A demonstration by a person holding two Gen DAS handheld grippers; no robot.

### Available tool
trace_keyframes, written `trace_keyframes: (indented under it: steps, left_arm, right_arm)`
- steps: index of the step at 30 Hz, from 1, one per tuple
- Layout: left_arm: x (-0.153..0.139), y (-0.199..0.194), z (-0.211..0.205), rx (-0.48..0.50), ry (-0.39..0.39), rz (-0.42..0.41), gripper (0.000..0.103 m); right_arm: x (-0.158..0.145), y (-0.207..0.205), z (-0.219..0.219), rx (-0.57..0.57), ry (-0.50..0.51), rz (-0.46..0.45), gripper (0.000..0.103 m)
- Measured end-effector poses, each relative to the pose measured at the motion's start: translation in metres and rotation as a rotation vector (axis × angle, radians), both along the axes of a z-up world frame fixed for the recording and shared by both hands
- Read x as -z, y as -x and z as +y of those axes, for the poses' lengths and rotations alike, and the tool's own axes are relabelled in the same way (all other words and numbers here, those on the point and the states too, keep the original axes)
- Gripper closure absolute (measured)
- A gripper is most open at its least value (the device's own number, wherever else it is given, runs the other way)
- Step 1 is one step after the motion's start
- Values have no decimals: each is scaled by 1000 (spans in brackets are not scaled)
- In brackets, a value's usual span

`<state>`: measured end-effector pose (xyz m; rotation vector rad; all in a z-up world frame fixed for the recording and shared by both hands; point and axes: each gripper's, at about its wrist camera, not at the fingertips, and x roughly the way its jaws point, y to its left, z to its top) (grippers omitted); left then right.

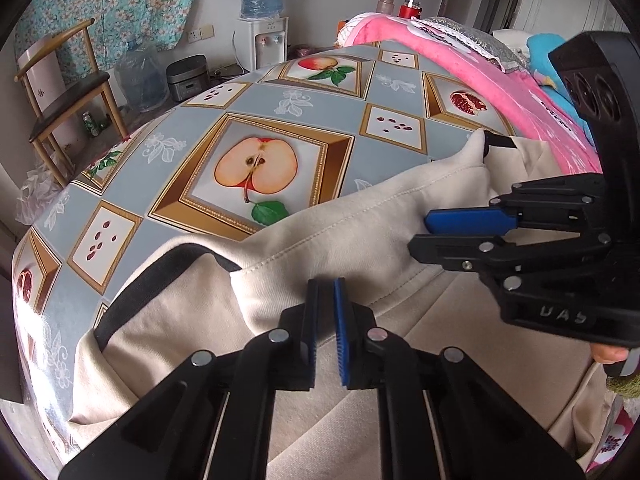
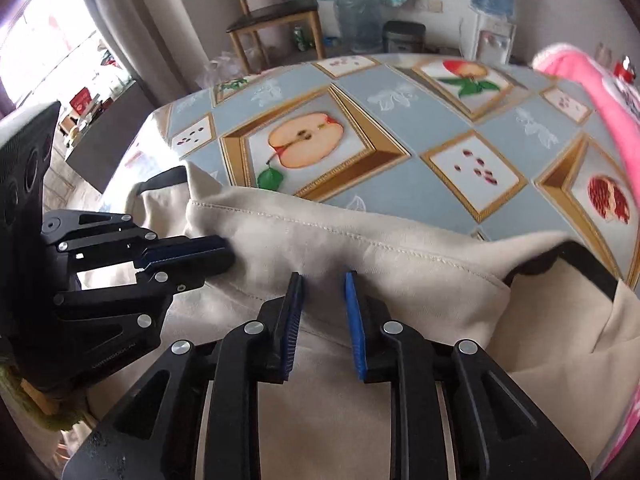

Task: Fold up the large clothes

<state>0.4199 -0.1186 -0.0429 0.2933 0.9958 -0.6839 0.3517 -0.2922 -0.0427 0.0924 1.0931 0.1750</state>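
Garment (image 1: 352,232), one cream piece: left gripper (image 1: 326,292) pinches its fold, right gripper (image 2: 323,280) seemingly parted, gripping nothing.

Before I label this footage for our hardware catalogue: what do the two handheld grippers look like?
Both match: the left gripper and right gripper are black linkage frames joined by silver rivets, each with two flat fingers faced with ribbed blue pads. Each carries a black housing with round lens openings and faint embossed lettering. No cables visible.

Ahead of me a wooden chair (image 1: 66,92) stands against the pale wall, floral curtain (image 1: 120,4) hanging behind it. A water dispenser (image 1: 266,40) holds its blue bottle, a rice cooker (image 1: 187,76) sits on the floor, and daylight pours through the window (image 2: 44,52).
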Motion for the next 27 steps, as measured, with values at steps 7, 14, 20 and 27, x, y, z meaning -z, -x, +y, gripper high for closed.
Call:
trace_keyframes:
  steps: [7, 14, 20, 27]
  left_arm:
    - [-1, -1, -2, -26, -4, 8, 94]
    - [-38, 14, 24, -116, 36, 3, 82]
    - [-107, 78, 88, -190, 130, -84, 63]
    - [-122, 185, 181, -367, 247, -135, 46]
  right_arm:
    - [-4, 0, 10, 0, -14, -9, 82]
    - [-35, 35, -10, 44, -95, 19, 66]
    - [-92, 142, -30, 43, -149, -75, 40]
    - [-80, 225, 0, -8, -227, -56, 30]
